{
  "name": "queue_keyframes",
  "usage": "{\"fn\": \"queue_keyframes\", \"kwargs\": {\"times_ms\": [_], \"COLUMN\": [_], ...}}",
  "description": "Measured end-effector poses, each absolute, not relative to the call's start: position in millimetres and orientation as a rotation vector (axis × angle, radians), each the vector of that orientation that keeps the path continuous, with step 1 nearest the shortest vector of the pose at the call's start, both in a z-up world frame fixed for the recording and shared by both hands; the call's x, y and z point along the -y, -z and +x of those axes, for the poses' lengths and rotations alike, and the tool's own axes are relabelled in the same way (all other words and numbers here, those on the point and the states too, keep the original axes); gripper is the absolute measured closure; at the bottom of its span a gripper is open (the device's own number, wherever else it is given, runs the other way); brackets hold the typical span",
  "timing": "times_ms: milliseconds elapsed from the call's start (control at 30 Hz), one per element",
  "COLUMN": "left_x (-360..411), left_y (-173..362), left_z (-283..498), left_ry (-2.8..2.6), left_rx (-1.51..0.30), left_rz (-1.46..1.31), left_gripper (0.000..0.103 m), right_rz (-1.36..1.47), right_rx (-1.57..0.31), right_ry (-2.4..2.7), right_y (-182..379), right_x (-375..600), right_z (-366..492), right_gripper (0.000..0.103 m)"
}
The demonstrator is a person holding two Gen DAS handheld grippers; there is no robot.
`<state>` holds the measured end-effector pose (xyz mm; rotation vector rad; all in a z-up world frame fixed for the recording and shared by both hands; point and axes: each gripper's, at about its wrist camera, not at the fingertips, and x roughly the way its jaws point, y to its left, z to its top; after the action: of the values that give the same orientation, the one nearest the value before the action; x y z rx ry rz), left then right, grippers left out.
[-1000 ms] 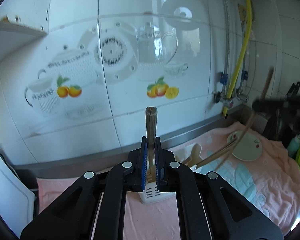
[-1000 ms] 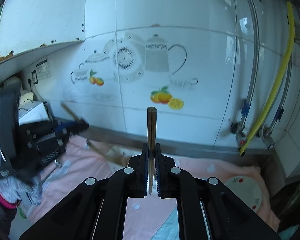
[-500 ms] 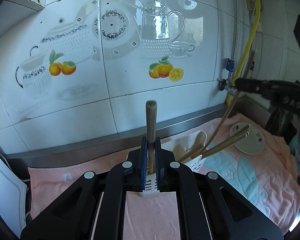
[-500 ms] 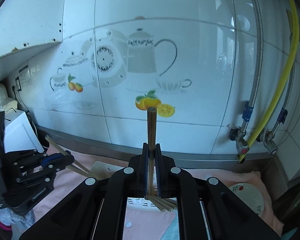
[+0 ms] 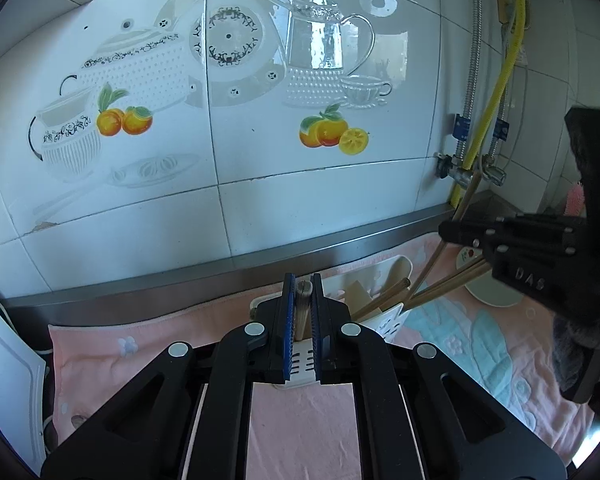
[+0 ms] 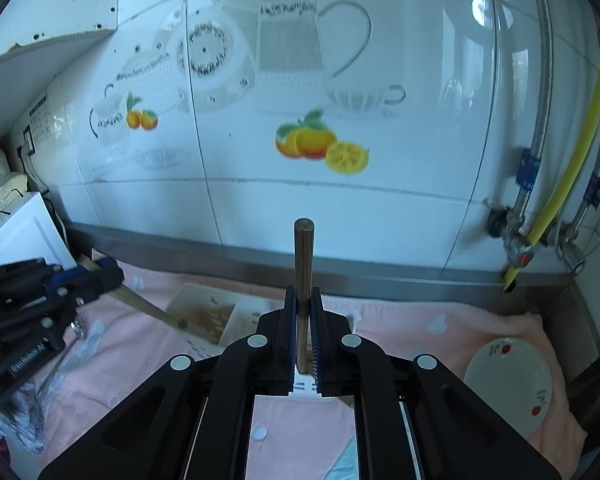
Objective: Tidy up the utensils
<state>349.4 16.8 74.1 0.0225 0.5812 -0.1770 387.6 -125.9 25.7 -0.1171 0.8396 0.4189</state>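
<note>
A: How are the grippers posed?

B: Both point at the tiled wall. The left gripper [image 5: 302, 320] clamps a wooden utensil handle [image 5: 302, 308]; the right gripper [image 6: 302, 336] clamps an upright brown wooden stick [image 6: 303, 280].

A: Where do these stand?

B: Over the white utensil holder [image 5: 384, 316] on the pink towel [image 5: 300, 428], near its back edge.

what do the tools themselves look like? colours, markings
Both the left tool and right tool are matte black, angular linkages with silver round rivets and blue ribbed pads. White lettering on the bodies, too blurred to read. No cables or sleeves visible.
</note>
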Motion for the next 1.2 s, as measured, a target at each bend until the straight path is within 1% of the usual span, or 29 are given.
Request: {"fn": "queue_keyframes", "kwargs": {"times_ms": [167, 200, 267, 333, 400, 467, 533, 600, 667, 733, 767, 833, 900, 967, 1033, 1200], "left_x": [-17, -17, -17, -17, -17, -18, -19, -19, -21, -21, -22, -23, -25, -27, -28, -29], "left_y": [-78, -79, -82, -83, -86, -88, -91, -93, -95, -97, -97, -98, -99, -98, -96, -89], "left_z": [346, 345, 343, 340, 336, 331, 326, 319, 310, 300, 296, 287, 276, 266, 255, 233], "left_ry": [0.18, 0.183, 0.183, 0.183, 0.177, 0.179, 0.176, 0.169, 0.171, 0.166, 0.164, 0.155, 0.153, 0.156, 0.161, 0.14], "left_rx": [-0.564, -0.562, -0.556, -0.547, -0.536, -0.529, -0.521, -0.512, -0.503, -0.492, -0.488, -0.478, -0.473, -0.466, -0.463, -0.455], "left_rz": [0.016, 0.013, 0.012, 0.011, 0.011, 0.01, 0.011, 0.01, 0.009, 0.009, 0.011, 0.013, 0.006, -0.001, -0.006, 0.002], "left_gripper": [0.095, 0.094, 0.087, 0.072, 0.07, 0.068, 0.061, 0.057, 0.052, 0.042, 0.04, 0.034, 0.029, 0.026, 0.018, 0.008], "right_rz": [-0.115, -0.113, -0.109, -0.107, -0.109, -0.113, -0.111, -0.108, -0.114, -0.126, -0.132, -0.14, -0.137, -0.134, -0.136, -0.143], "right_rx": [-0.856, -0.856, -0.856, -0.852, -0.847, -0.84, -0.831, -0.821, -0.809, -0.796, -0.788, -0.776, -0.768, -0.759, -0.755, -0.757], "right_ry": [-0.411, -0.41, -0.406, -0.404, -0.401, -0.396, -0.391, -0.384, -0.381, -0.375, -0.371, -0.367, -0.361, -0.363, -0.358, -0.354], "right_y": [-19, -19, -20, -22, -25, -29, -33, -37, -43, -48, -50, -54, -58, -60, -61, -60], "right_x": [130, 131, 132, 133, 135, 137, 140, 143, 146, 149, 150, 153, 157, 160, 164, 168], "right_z": [388, 387, 387, 386, 384, 381, 376, 372, 364, 356, 351, 343, 332, 322, 310, 287], "right_gripper": [0.096, 0.096, 0.096, 0.095, 0.088, 0.085, 0.081, 0.074, 0.073, 0.067, 0.063, 0.062, 0.056, 0.053, 0.05, 0.043]}}
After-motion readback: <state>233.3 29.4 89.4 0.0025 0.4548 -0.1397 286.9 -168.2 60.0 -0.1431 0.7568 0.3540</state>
